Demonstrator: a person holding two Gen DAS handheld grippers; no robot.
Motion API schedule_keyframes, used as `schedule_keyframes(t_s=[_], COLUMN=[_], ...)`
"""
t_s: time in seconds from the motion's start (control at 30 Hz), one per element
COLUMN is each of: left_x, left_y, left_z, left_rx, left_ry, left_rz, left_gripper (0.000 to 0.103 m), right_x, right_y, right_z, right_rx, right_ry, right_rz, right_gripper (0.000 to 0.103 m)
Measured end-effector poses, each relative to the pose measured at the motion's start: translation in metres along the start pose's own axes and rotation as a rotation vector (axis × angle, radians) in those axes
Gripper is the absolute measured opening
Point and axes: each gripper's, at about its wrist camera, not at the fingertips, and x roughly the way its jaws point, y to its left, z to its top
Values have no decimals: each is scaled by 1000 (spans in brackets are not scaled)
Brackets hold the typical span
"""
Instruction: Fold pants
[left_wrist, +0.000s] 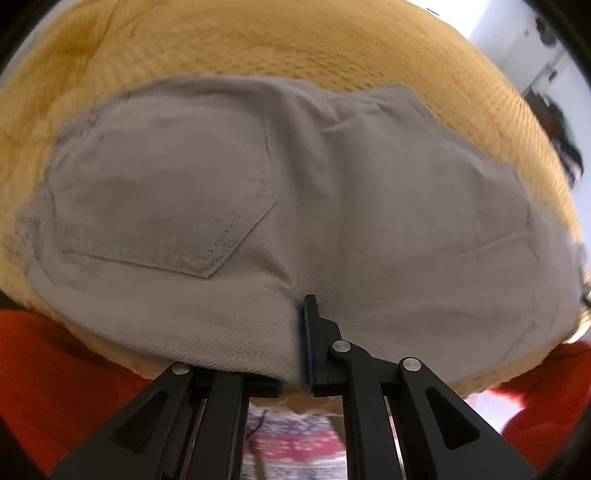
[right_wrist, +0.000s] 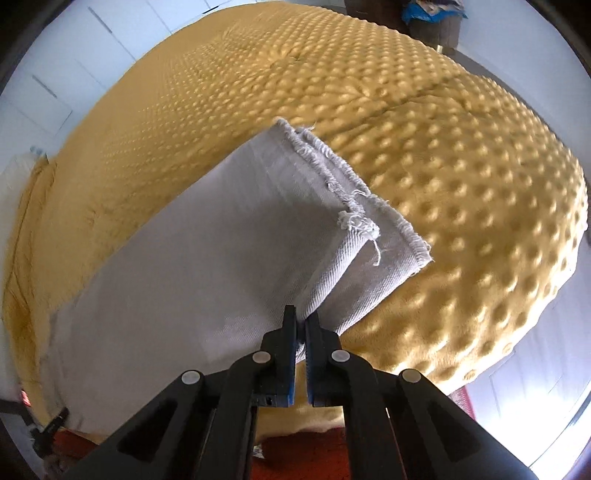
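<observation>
Light grey pants lie on a yellow dotted blanket. The left wrist view shows their seat end (left_wrist: 332, 206) with a stitched back pocket (left_wrist: 166, 192). My left gripper (left_wrist: 297, 332) is shut on the near edge of the pants; its left finger is hidden under the cloth. The right wrist view shows the leg end (right_wrist: 229, 236) with frayed hems (right_wrist: 354, 210), the two legs stacked. My right gripper (right_wrist: 300, 325) is shut on the near edge of the leg, just short of the hems.
The yellow blanket (right_wrist: 424, 110) covers a bed and falls over its near edge. Red fabric (left_wrist: 55, 369) and a patterned rug (left_wrist: 295, 443) lie below. White walls (right_wrist: 55, 55) and dark furniture (right_wrist: 432, 18) stand beyond the bed.
</observation>
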Motion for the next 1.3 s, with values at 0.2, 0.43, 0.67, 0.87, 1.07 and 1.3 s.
schedule_keyframes(t_s=[0.2,0.43,0.67,0.87,1.07,1.3], left_x=[-23,-69,-115,-135,-166,-238], left_y=[-5,-15,-40,-60,-71,-41], left_z=[-12,-18,-5,10,21,41], left_rx=[62,34,93,138,174,56], left_ry=[-15,-111,-272,-343,-420,-572], left_rz=[129,179,265,294,337,382], left_gripper=[57,75,79,79,79,83], right_x=[-24,-89,-105,-105,-99,-99], right_y=[-9,-29,-33,-21,-27,-27], right_z=[-19,-49,-49,-42,-38,-37], right_rx=[8,154,216,173,187,185], right_ry=[-57,-376,-467,-466,-468,-466], right_rz=[11,-106,-140,-176,-176,-179], right_gripper=[53,92,92,92,92,92])
